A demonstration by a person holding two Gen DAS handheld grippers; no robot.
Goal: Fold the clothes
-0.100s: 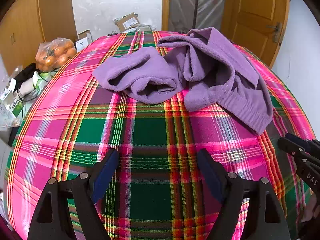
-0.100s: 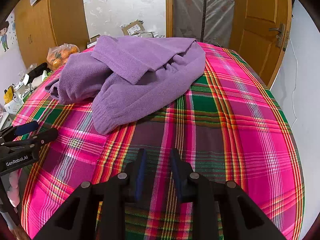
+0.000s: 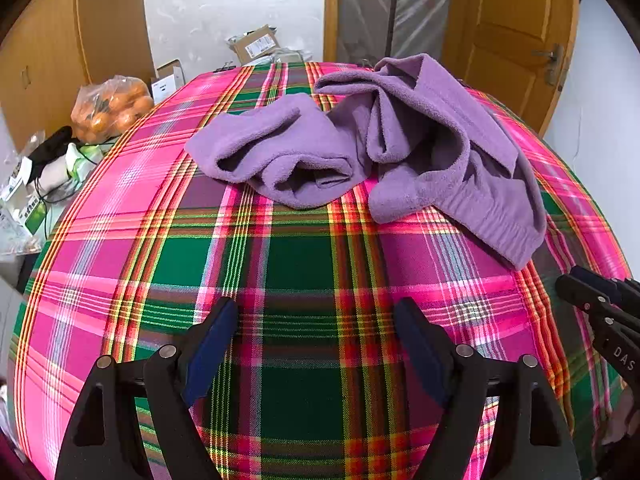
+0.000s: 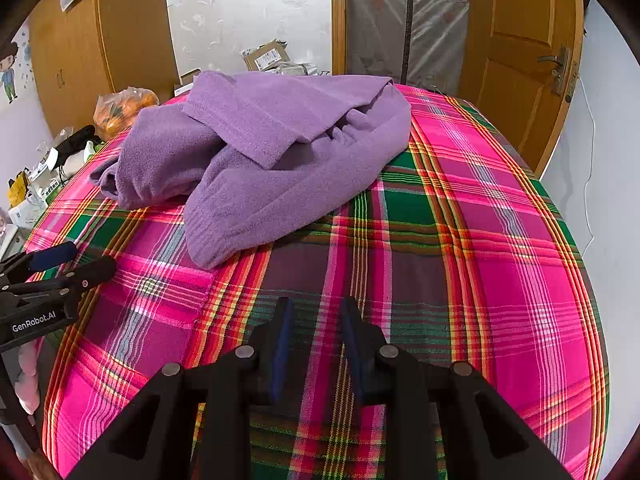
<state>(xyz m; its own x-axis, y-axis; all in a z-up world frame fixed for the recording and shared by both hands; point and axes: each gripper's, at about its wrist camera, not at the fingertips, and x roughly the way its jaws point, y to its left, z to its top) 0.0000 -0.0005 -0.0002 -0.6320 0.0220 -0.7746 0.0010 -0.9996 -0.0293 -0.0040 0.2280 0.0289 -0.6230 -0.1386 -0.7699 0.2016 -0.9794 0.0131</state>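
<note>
A pink and green plaid cloth point(image 3: 304, 264) covers the tabletop, with wooden doors behind it. A crumpled purple fleece garment point(image 3: 392, 152) lies on the far half, untouched. The left gripper point(image 3: 316, 344) hovers over bare plaid, its fingers spread wide and empty. The right gripper point(image 4: 314, 344) has its fingers partly apart, nothing between them.

Purple fleece garment point(image 3: 420, 152) on pink-green-yellow plaid cloth point(image 3: 300, 272)
</note>
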